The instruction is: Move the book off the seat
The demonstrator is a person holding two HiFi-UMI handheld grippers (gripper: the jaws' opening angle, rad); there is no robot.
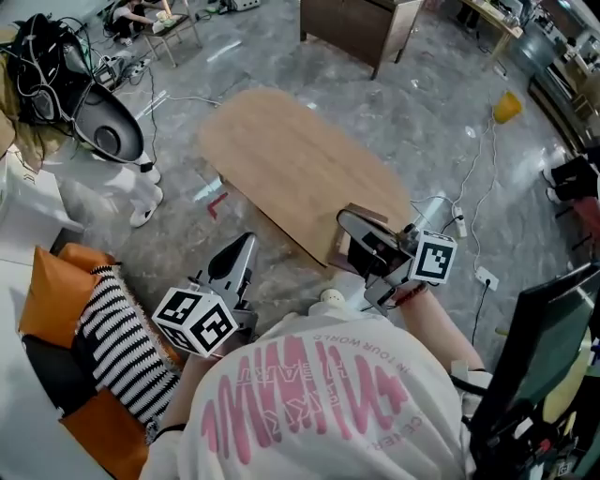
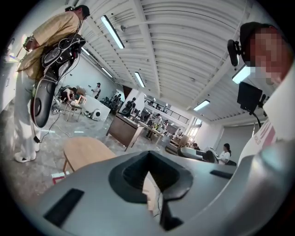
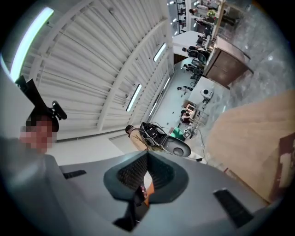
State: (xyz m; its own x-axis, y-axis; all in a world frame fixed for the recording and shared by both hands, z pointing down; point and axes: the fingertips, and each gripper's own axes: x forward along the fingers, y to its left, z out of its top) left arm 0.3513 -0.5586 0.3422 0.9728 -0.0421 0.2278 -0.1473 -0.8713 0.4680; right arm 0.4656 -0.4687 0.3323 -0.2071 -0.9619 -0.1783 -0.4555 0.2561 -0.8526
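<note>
My right gripper (image 1: 345, 221) hangs shut over the near corner of the oval wooden table (image 1: 281, 159), with nothing seen between its jaws (image 3: 146, 177). Just behind its fingers a flat brown book-like thing (image 1: 375, 214) lies on that corner; in the right gripper view it shows as a dark brown slab (image 3: 282, 159) at the table's edge. My left gripper (image 1: 246, 244) is held low in front of me, beside the table; its jaws (image 2: 148, 173) look shut and empty. The seat with orange and black cushions (image 1: 52, 300) and a striped cushion (image 1: 117, 347) lies at my left.
A person with a backpack rig (image 1: 42, 75) stands at the far left by a white device (image 1: 112, 127). Cables and a power strip (image 1: 486, 277) lie on the grey floor right of the table. A yellow bucket (image 1: 506, 106) and a wooden cabinet (image 1: 361, 23) stand farther off. A dark screen (image 1: 544, 347) is at my right.
</note>
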